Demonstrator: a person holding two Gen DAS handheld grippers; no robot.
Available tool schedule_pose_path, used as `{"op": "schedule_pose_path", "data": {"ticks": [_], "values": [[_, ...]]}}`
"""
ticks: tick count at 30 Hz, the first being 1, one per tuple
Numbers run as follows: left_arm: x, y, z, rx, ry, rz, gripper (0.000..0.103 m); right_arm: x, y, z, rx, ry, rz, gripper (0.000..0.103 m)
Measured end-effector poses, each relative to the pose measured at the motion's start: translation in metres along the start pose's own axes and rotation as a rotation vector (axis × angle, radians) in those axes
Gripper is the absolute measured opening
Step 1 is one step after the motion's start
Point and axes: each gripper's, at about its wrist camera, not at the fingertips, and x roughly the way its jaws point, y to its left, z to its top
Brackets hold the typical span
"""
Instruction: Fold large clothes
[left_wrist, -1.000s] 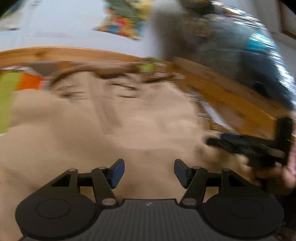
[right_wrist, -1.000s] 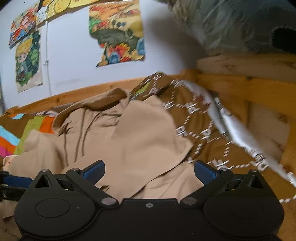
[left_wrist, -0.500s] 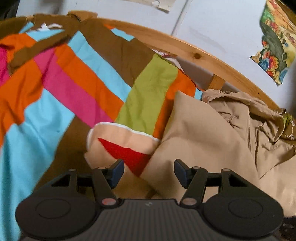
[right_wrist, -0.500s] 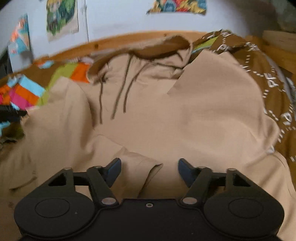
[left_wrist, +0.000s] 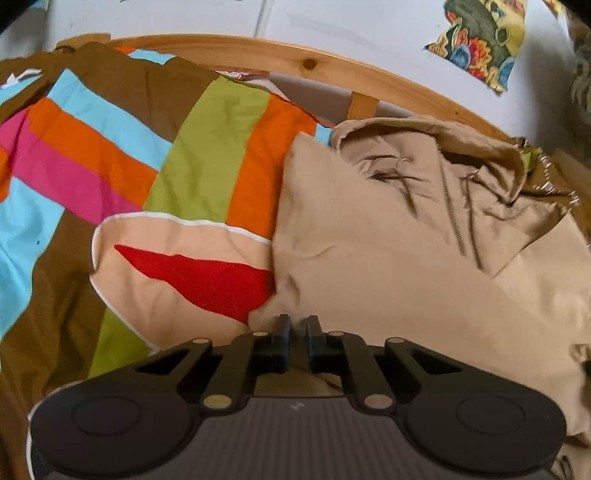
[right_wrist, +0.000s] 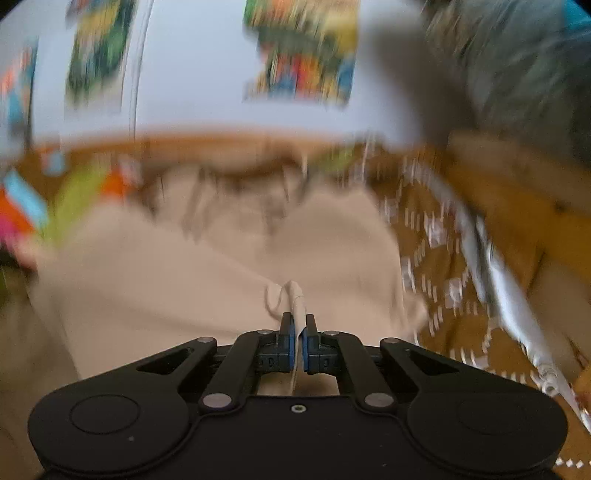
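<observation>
The beige cotton hooded sweatshirt (left_wrist: 406, 251) is spread on the bed over a striped multicoloured quilt (left_wrist: 110, 147). Its edge is clamped by the left tongs (left_wrist: 295, 325) and right tongs (right_wrist: 297, 321), presumably so a fold can be carried across.

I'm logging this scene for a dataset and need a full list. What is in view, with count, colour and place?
hoodie: one, tan, spread on the bed, right of the quilt's stripes
quilt: one, brown with blue, pink, orange and green stripes, under the hoodie
pillow: one, peach with a red patch, beside the hoodie's left edge
bed rail: one, wood, along the wall
posters: several, multicoloured, on the white wall
left gripper: one, black, shut on the hoodie's edge
right gripper: one, black, shut on hoodie fabric
</observation>
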Motion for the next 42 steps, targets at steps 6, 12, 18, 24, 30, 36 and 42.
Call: {"op": "schedule_pose_path", "data": {"ticks": [6, 12, 18, 24, 30, 36, 42], "values": [[-0.014, 0.022, 0.012, -0.071, -0.058, 0.033, 0.019, 0.015, -0.002, -0.026, 0.070, 0.069, 0.001, 0.014], [0.018, 0.026, 0.003, -0.049, 0.082, 0.163, 0.018, 0.010, 0.015, -0.025, -0.067, 0.027, -0.035, 0.028], [-0.031, 0.021, -0.007, -0.093, -0.082, 0.082, 0.048, 0.012, 0.028, -0.035, -0.161, 0.059, -0.037, 0.042], [-0.021, -0.023, -0.007, 0.047, -0.060, 0.021, 0.054, -0.013, 0.058, -0.029, -0.224, -0.021, 0.128, 0.059], [0.032, -0.036, -0.008, 0.134, 0.091, 0.111, 0.063, 0.018, 0.086, -0.044, -0.265, 0.147, 0.158, 0.058], [0.011, -0.026, -0.007, 0.142, 0.082, 0.089, 0.065, 0.002, 0.068, -0.059, -0.275, 0.141, 0.098, 0.065], [-0.063, -0.014, -0.023, 0.197, 0.035, 0.041, 0.087, -0.030, 0.039, -0.054, -0.124, 0.089, 0.078, 0.080]]}}
